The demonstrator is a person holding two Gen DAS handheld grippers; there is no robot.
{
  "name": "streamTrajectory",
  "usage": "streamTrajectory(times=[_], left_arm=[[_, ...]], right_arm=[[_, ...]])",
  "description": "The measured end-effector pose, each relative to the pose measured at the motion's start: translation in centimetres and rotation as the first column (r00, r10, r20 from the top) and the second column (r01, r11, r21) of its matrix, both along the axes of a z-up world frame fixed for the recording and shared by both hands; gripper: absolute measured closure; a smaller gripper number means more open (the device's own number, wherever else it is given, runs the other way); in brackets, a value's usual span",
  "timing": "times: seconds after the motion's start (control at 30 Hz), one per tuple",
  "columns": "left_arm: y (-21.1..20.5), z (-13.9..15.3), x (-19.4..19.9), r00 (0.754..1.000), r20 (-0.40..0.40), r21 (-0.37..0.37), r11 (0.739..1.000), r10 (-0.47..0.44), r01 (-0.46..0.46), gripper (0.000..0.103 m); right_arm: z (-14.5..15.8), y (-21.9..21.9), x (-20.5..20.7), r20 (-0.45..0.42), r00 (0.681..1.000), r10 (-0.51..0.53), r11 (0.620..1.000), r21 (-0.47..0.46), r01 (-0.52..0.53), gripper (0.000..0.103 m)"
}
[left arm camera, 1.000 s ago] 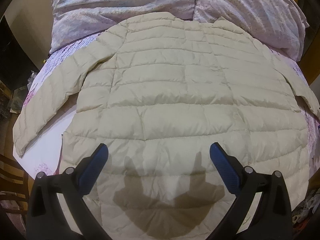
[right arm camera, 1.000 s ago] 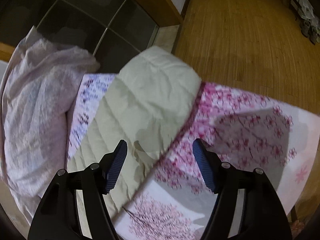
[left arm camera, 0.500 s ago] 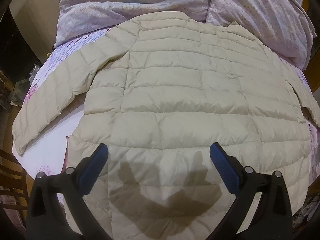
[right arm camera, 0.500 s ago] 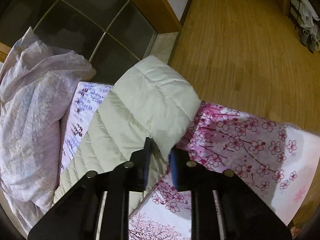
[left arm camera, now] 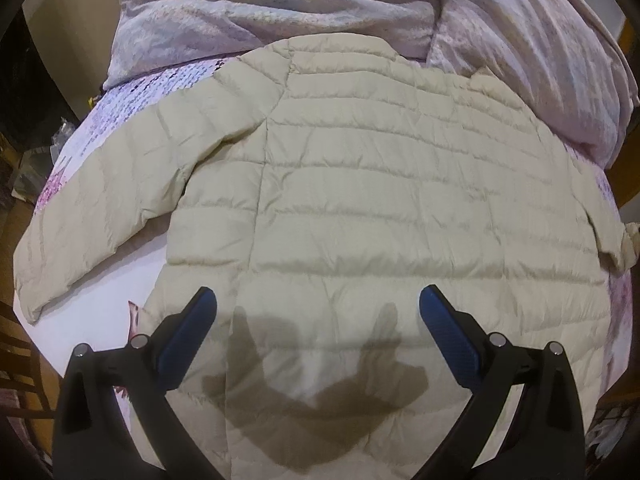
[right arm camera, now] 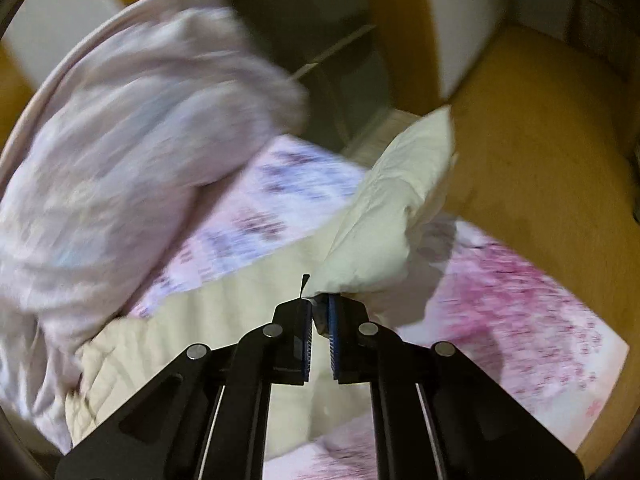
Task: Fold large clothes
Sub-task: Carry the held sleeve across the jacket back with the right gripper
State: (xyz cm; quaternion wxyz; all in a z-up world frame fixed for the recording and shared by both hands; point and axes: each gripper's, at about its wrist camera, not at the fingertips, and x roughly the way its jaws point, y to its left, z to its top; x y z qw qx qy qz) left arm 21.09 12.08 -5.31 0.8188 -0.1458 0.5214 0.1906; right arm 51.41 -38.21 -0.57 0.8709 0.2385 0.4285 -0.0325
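Left wrist: jacket (left arm camera: 360,200) flat, collar far; left gripper (left arm camera: 318,308) apart, right gripper (right arm camera: 319,312) clamps sleeve (right arm camera: 384,216)

The puffer jacket (left arm camera: 380,184) is cream quilted cloth, matt and faintly crinkled. The duvet (left arm camera: 280,8) is pale, softly rumpled fabric. The floor (right arm camera: 540,152) is smooth wood. Both grippers' jaws carry ribbed blue pads (left arm camera: 448,340).

One jacket (left arm camera: 360,200) with two sleeves, one bed (left arm camera: 92,320), two pillows, upper left (left arm camera: 260,12) and upper right (left arm camera: 540,48), two claws (left arm camera: 318,308) (right arm camera: 320,320).
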Motion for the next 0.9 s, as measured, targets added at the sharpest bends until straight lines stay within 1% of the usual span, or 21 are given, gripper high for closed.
streamTrajectory(times=[0.1,0.13,0.2,0.27,0.33,0.4,0.43,0.47,0.53,0.63,0.7,0.73,0.9], left_arm=[[1.0,-0.2,0.3,1.000,-0.002,-0.024,1.000,0.014,-0.014,0.002],[1.3,-0.3,0.5,1.000,-0.003,-0.030,0.999,0.018,-0.018,0.002],[1.9,-0.5,0.8,1.000,-0.007,-0.045,0.999,0.025,-0.025,0.002],[2.4,-0.7,1.1,1.000,-0.011,-0.063,0.998,0.027,-0.028,0.002],[2.7,-0.9,1.5,1.000,-0.014,-0.075,0.997,0.024,-0.025,0.002],[3.0,-1.0,2.0,1.000,-0.015,-0.081,0.996,0.019,-0.020,0.002],[3.1,-1.0,2.2,1.000,-0.015,-0.085,0.996,0.018,-0.019,0.002],[3.2,-1.0,2.5,1.000,-0.014,-0.092,0.996,0.016,-0.018,0.002],[3.6,-1.0,3.0,1.000,-0.009,-0.108,0.994,0.016,-0.017,0.002],[4.0,-0.8,3.9,1.000,0.003,-0.131,0.991,0.017,-0.017,0.002],[4.2,-0.7,4.5,1.000,0.012,-0.149,0.989,0.016,-0.014,0.002],[4.2,-0.7,4.9,1.000,0.016,-0.158,0.987,0.015,-0.013,0.002],[4.3,-0.5,6.5,0.999,0.033,-0.197,0.980,0.009,-0.002,0.002]], right_arm=[[0.3,4.9,0.2,0.008,0.993,0.117,0.993,0.023,-0.118,0.095],[0.3,6.1,0.3,0.006,0.990,0.141,0.990,0.029,-0.141,0.095],[-0.1,10.1,0.1,-0.004,0.973,0.230,0.972,0.059,-0.229,0.095],[-0.6,13.0,-0.3,-0.017,0.955,0.298,0.952,0.075,-0.296,0.095],[-1.3,17.0,-1.0,-0.037,0.921,0.387,0.920,0.087,-0.383,0.095],[-1.7,20.0,-2.0,-0.047,0.891,0.452,0.890,0.091,-0.447,0.095],[-2.1,22.0,-2.6,-0.054,0.866,0.498,0.865,0.100,-0.491,0.096],[-2.3,23.2,-3.3,-0.057,0.849,0.525,0.849,0.103,-0.518,0.096],[-2.8,26.3,-4.6,-0.067,0.805,0.590,0.806,0.109,-0.582,0.095],[-3.6,29.6,-6.3,-0.081,0.751,0.656,0.754,0.120,-0.646,0.096],[-4.2,31.2,-7.4,-0.090,0.722,0.686,0.726,0.132,-0.674,0.096],[-4.6,32.2,-8.2,-0.098,0.701,0.707,0.707,0.138,-0.694,0.096],[-5.6,35.2,-10.4,-0.119,0.629,0.768,0.640,0.122,-0.758,0.096]])
